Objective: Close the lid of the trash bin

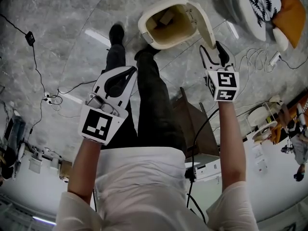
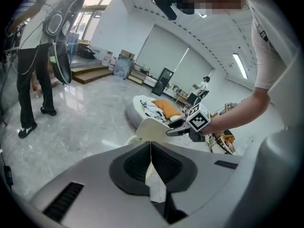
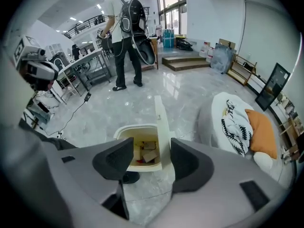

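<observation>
A cream trash bin [image 1: 144,29] stands on the marble floor with its lid [image 1: 206,25] swung up at the right side; scraps lie inside. My right gripper [image 1: 215,52] hangs just beside the lid's lower edge, open and empty. In the right gripper view the bin [image 3: 124,133] and its upright lid [image 3: 163,122] show between and beyond the spread jaws of that gripper [image 3: 151,148]. My left gripper [image 1: 126,73] is below-left of the bin, over the person's legs, shut on nothing. In the left gripper view its pads [image 2: 151,158] meet; the lid [image 2: 149,128] and the right gripper [image 2: 183,127] lie beyond.
The person's dark trousers [image 1: 154,95] and shoes [image 1: 116,32] stand right before the bin. Cables [image 1: 36,52] run over the floor at left. A white beanbag with an orange cushion [image 1: 262,4] lies at right. A cardboard box [image 1: 192,121] stands behind. Another person [image 3: 121,37] stands farther off.
</observation>
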Demonstrator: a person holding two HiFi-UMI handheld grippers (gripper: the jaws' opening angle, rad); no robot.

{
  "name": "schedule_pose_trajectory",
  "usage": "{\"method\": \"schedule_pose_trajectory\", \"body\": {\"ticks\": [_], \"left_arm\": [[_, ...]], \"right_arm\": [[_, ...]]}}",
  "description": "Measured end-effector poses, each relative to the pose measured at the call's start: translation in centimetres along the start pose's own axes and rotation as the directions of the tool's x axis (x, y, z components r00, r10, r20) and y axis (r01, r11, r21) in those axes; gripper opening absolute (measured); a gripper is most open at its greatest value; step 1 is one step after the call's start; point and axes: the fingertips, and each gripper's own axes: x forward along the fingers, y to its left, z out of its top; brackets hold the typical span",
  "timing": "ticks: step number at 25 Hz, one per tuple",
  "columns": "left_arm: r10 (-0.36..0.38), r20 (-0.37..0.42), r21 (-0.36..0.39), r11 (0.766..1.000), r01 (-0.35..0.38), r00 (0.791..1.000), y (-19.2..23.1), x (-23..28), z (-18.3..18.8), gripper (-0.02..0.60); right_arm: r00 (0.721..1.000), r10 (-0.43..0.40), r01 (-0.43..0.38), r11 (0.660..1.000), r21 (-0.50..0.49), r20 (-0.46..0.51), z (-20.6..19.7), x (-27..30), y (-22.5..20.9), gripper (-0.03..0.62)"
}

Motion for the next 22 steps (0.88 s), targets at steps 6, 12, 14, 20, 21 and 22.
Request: {"method": "schedule_pose_trajectory", "body": {"ticks": [6, 12, 14, 20, 21, 22], "left_arm": [[-0.020, -0.016, 0.010, 1.000, 0.021, 1.000, 0.3, 0.0, -0.9, 0.017], [-0.031, -0.031, 0.001, 1.000, 0.031, 0.999, 1.4, -0.5, -1.7, 0.018], [-0.032, -0.038, 0.001, 0.999, 0.032, 0.999, 1.9, -0.7, -2.0, 0.018], [-0.053, -0.068, 0.019, 0.998, 0.055, 0.996, 2.7, -0.5, -2.6, 0.018], [-0.056, -0.072, 0.018, 0.998, 0.057, 0.996, 2.9, -0.4, -2.7, 0.018], [-0.058, -0.075, 0.017, 0.998, 0.059, 0.995, 3.1, -0.4, -2.8, 0.018]], "right_arm": [[0.999, 0.034, -0.034, 0.999, -0.043, 0.003, -0.7, 0.5, 3.9, 0.253], [0.997, 0.075, -0.075, 0.996, -0.041, -0.006, -1.3, 1.4, 7.1, 0.252], [0.994, 0.104, -0.105, 0.993, -0.050, -0.022, -1.5, 1.7, 8.5, 0.253], [0.989, 0.138, -0.139, 0.990, -0.030, -0.045, -2.4, 2.7, 10.9, 0.252], [0.989, 0.141, -0.142, 0.990, -0.022, -0.047, -2.5, 3.0, 11.3, 0.253], [0.988, 0.145, -0.146, 0.989, -0.016, -0.050, -2.6, 3.3, 11.7, 0.252]]}}
